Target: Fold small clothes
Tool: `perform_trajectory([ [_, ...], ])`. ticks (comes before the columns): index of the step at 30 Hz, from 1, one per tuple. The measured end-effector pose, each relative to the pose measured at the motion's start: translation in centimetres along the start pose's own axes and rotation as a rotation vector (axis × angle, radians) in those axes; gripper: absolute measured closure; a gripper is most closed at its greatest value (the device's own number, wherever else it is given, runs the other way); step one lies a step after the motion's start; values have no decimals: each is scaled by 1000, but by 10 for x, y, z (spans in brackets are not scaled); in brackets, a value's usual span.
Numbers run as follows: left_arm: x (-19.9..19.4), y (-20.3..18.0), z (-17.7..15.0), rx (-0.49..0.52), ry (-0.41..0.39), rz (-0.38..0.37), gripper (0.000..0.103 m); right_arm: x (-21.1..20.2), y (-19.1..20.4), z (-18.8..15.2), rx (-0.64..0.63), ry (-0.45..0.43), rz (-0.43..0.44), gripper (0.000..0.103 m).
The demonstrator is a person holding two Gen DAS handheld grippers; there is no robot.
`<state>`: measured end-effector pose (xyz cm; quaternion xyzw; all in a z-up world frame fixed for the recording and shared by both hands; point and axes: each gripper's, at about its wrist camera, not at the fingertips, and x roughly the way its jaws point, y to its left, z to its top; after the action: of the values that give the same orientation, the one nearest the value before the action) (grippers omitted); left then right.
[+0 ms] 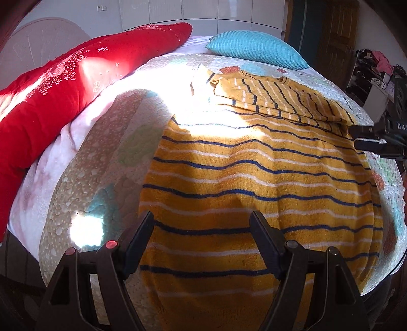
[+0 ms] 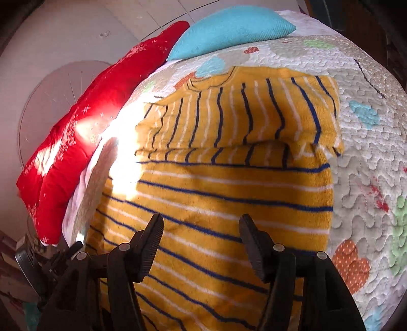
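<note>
Right gripper (image 1: 356,138) reads "DA" beside striped sweater (image 1: 254,178).

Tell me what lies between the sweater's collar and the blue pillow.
Only bare quilt: a strip of patterned bedspread separates the sweater collar from the blue pillow. The right wrist view shows it best.

We see a quilted bedspread (image 1: 101,142) with coloured patches, a long red cushion (image 1: 63,91) along its left edge, a turquoise pillow (image 1: 254,48) at the head, and white cupboards (image 1: 203,10) behind.
</note>
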<state>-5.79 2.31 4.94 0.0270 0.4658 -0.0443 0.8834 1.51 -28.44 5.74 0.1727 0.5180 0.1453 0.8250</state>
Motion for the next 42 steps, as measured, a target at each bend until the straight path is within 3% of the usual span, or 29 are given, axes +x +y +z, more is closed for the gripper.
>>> perform_trajectory([
  [5, 2, -3, -3, 2, 10, -12, 27, -14, -35, -49, 13, 26, -148, 37],
  [10, 4, -4, -4, -6, 15, -21, 27, -48, -78, -77, 136, -26, -180, 36],
  [17, -7, 0, -8, -14, -10, -17, 27, -57, -71, -103, 186, -81, -97, 36],
  [22, -18, 46, -12, -126, -47, 50, 27, -44, -45, -120, 169, -95, -7, 36],
  [25, -18, 75, -19, -196, -36, 62, 27, -35, -30, -128, 144, -98, -4, 34],
  [30, -7, 99, -39, -267, 10, -4, 27, -32, -18, -141, 125, -122, -12, 32],
  [35, -6, 92, -49, -249, 6, -66, 27, -33, -16, -157, 129, -130, 30, 30],
  [42, -8, 76, -48, -246, 13, -183, 27, -36, -39, -166, 249, -191, 176, 23],
])
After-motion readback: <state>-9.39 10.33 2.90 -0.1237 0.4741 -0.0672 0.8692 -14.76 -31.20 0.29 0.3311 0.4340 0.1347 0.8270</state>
